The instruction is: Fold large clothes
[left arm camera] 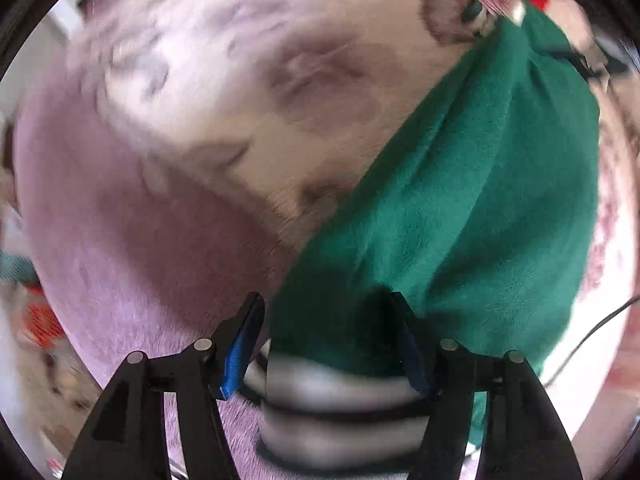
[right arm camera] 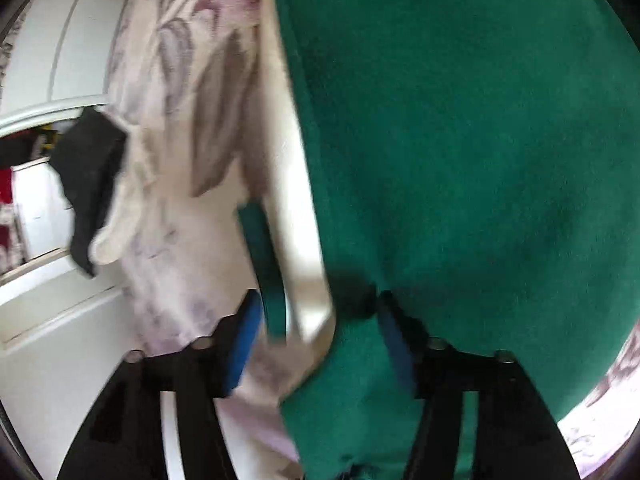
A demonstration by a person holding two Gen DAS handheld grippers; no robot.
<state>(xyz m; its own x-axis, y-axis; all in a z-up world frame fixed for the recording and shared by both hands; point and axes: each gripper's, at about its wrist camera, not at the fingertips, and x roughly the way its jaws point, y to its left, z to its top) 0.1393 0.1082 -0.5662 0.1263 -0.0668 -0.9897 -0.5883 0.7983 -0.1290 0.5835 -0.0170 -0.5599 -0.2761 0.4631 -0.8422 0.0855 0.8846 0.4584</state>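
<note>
Both grippers, left [left arm camera: 326, 320] and right [right arm camera: 316, 320], have fingers spread wide, with the green garment [left arm camera: 472, 184] bunched between them.

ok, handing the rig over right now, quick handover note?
Left gripper: jaws apart, green garment and its striped cuff lying between them; grip not confirmed.
Right gripper: jaws apart too, green garment bunched between them with a green strap.
The garment stretches across the floral bedspread, over a lilac blanket in the left view. Frames are blurred.
Done: no neat fold visible.
Left: spread it flat, fold it.
</note>
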